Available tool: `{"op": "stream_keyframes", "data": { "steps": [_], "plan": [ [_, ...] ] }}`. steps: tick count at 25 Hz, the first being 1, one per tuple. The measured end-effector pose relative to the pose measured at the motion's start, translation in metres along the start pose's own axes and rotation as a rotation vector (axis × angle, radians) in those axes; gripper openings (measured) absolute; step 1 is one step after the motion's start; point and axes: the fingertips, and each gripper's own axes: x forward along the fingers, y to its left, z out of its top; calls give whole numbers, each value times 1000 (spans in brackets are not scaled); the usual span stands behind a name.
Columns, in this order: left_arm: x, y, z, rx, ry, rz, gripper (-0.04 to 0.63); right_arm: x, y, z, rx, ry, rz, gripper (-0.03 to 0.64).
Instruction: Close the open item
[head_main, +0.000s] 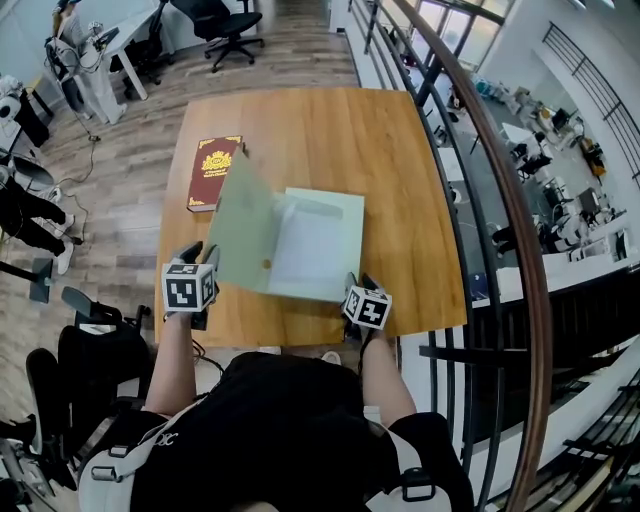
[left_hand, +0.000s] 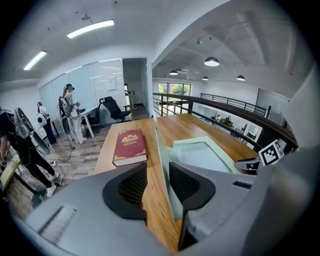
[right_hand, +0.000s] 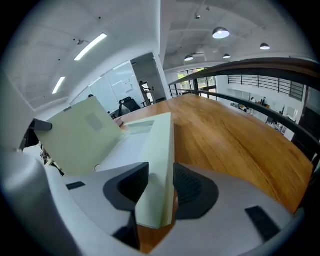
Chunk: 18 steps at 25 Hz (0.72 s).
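A wooden table (head_main: 400, 180) carries a dark red book (head_main: 213, 172) with gold ornament, lying flat near its left edge, and beside it, toward the near edge, a flat pale green box (head_main: 325, 250) with its lid raised

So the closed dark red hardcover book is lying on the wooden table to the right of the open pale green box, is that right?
Not quite. The closed dark red hardcover book lies on the wooden table to the left of the open pale green box, not to its right. The head view shows this.
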Motion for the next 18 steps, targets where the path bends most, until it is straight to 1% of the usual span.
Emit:
{"op": "stream_keyframes", "data": {
  "steps": [3,6,7,9,11,15,18],
  "plan": [
    [-1,0,-10,-22,8,-8,140,3,-6,-8,67,-8,17,158],
    [0,-1,-19,-52,13,-21,130,7,-7,-11,164,-19,81,160],
    [0,0,-21,-67,13,-21,112,8,-7,-12,202,-16,110,160],
    [-1,0,-23,-97,9,-20,42,9,-6,-16,246,-3,160,160],
    [-2,-1,-24,-117,2,-24,33,8,-1,-19,240,17,190,158],
    [-6,-5,-19,-137,-19,-43,14,6,9,-25,224,46,208,153],
    [-9,-9,-18,-127,-32,-42,6,7,20,-30,222,67,228,150]
  ]
}}
